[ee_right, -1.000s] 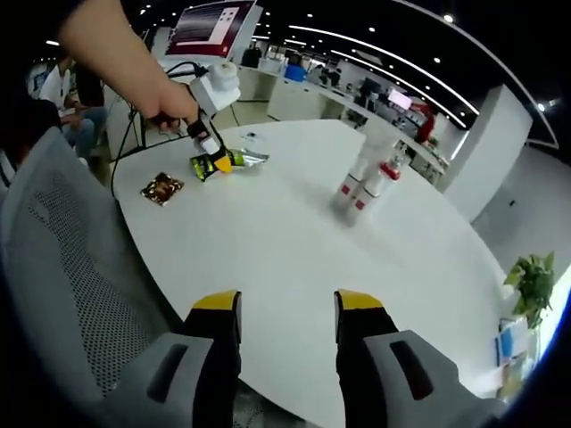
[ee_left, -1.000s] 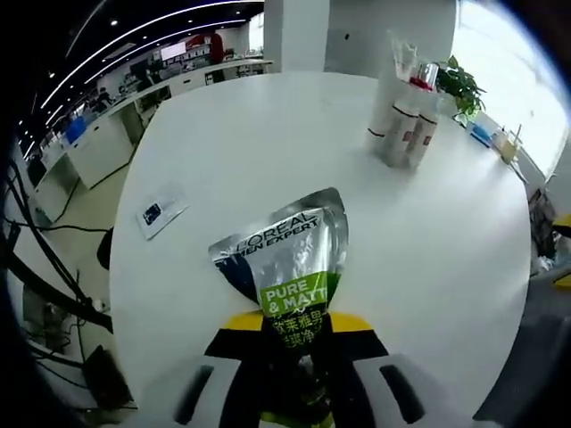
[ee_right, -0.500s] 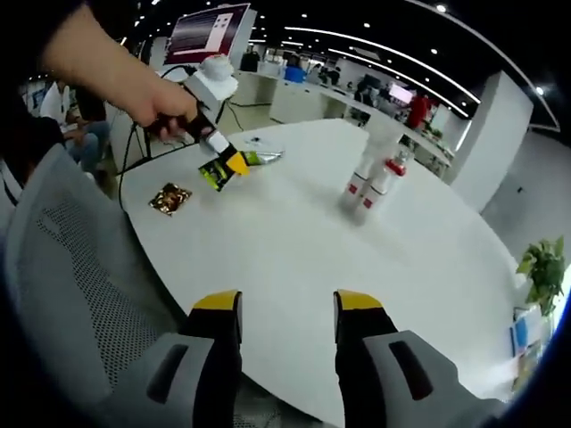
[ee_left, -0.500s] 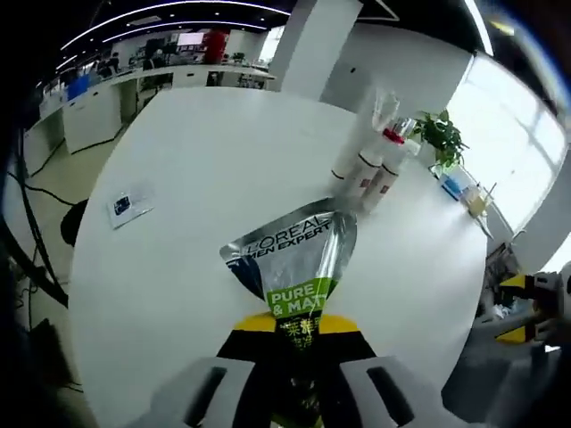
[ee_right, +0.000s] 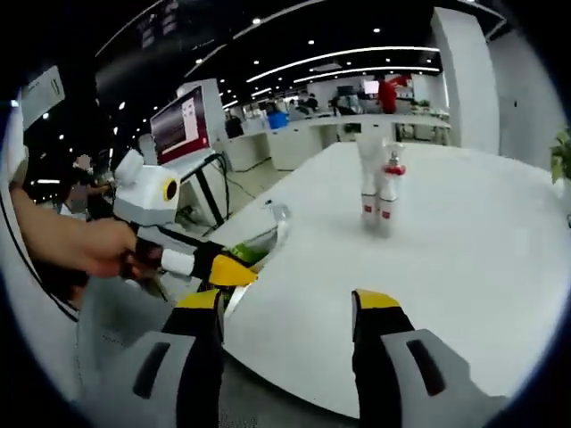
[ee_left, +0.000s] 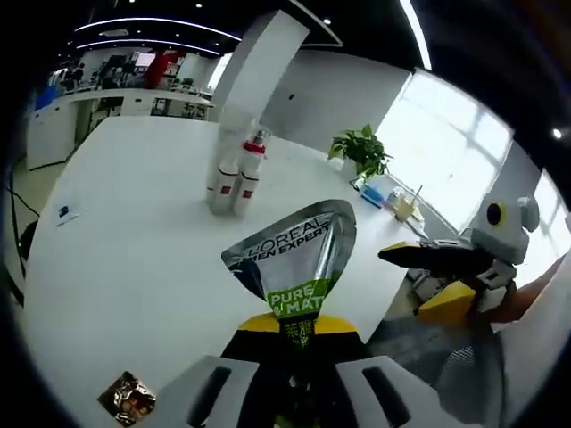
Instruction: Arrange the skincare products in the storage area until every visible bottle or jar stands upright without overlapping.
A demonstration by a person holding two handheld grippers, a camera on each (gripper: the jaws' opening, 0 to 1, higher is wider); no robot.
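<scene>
Your left gripper [ee_left: 290,352] has swung the tube [ee_left: 294,259] round in the last second: it was over the middle of the counter [ee_left: 134,267] and now points toward the window-side edge, with your right gripper [ee_left: 446,267] come into the left gripper view from the right. The fingers are clenched on the tube's green crimped end, and it is lifted clear of the surface, so it has yet to be stood up. Your right gripper [ee_right: 294,312] has its fingers spread apart with nothing between them. The white bottles [ee_left: 234,174] stand upright and touching near the far edge. A small foil packet [ee_left: 125,399] lies at the near edge, a card [ee_left: 65,212] toward the left edge. The round white counter sits in a lit open office with a potted plant [ee_left: 361,152] by the windows.
</scene>
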